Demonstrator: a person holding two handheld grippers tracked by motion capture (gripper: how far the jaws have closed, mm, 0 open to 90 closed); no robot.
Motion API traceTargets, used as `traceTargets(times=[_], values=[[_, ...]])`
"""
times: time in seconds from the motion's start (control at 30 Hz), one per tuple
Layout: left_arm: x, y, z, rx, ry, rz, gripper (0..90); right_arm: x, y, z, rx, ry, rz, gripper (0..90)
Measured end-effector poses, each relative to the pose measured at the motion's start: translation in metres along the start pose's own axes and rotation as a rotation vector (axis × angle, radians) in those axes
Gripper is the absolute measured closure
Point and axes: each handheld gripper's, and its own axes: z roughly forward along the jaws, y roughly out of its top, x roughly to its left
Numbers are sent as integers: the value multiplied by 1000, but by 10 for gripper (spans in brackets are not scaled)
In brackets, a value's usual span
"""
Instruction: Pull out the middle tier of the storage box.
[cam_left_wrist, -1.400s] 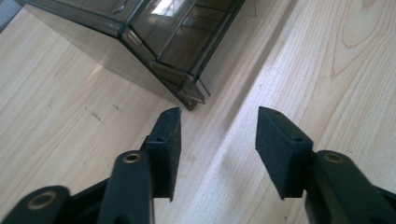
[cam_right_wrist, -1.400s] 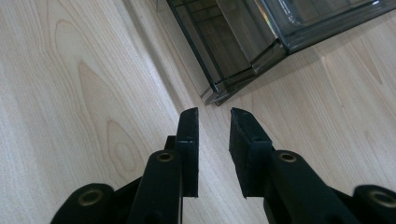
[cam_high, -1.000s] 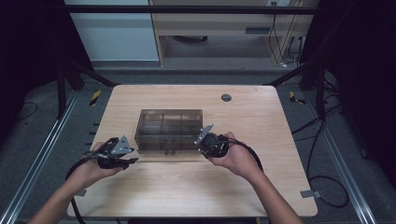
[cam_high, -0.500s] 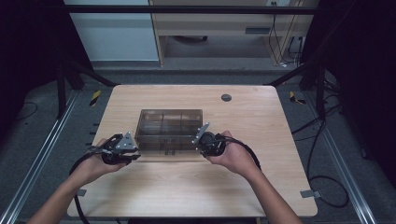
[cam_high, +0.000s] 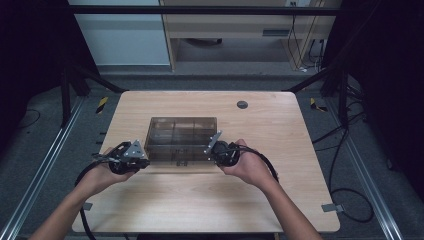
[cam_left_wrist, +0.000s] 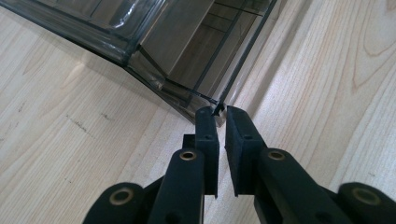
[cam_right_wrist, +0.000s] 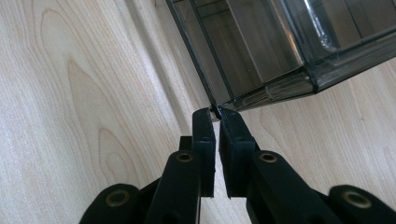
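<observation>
A smoky clear plastic box (cam_high: 182, 137) with divided compartments lies mid-table. My left gripper (cam_high: 145, 159) sits at its front left corner and my right gripper (cam_high: 212, 157) at its front right corner. In the left gripper view the left gripper (cam_left_wrist: 218, 114) has just been closing, and its tips pinch the thin rim at a corner of the box (cam_left_wrist: 187, 46). In the right gripper view the right gripper (cam_right_wrist: 216, 114) has likewise just been closing, with its tips pressed on the thin rim at another corner of the box (cam_right_wrist: 261, 46).
The wooden table (cam_high: 280, 200) has a dark round grommet (cam_high: 242, 104) behind the box. Cables trail from both grippers off the front edge. Metal rails run along the floor on both sides, and a cabinet stands at the back.
The left hand has edged slightly toward the box's front left corner. The right hand has stayed at the front right corner.
</observation>
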Motion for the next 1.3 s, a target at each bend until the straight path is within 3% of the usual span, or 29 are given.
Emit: traceTargets(times=[0.6, 0.87, 1.3], values=[[-16, -5, -10, 22, -17, 45, 840, 18, -5, -9, 3, 26, -27, 867], [-22, -9, -14, 14, -24, 44, 840, 27, -7, -13, 6, 29, -44, 869], [-34, -9, -19, 28, -20, 68, 841, 36, -12, -17, 2, 33, -35, 870]])
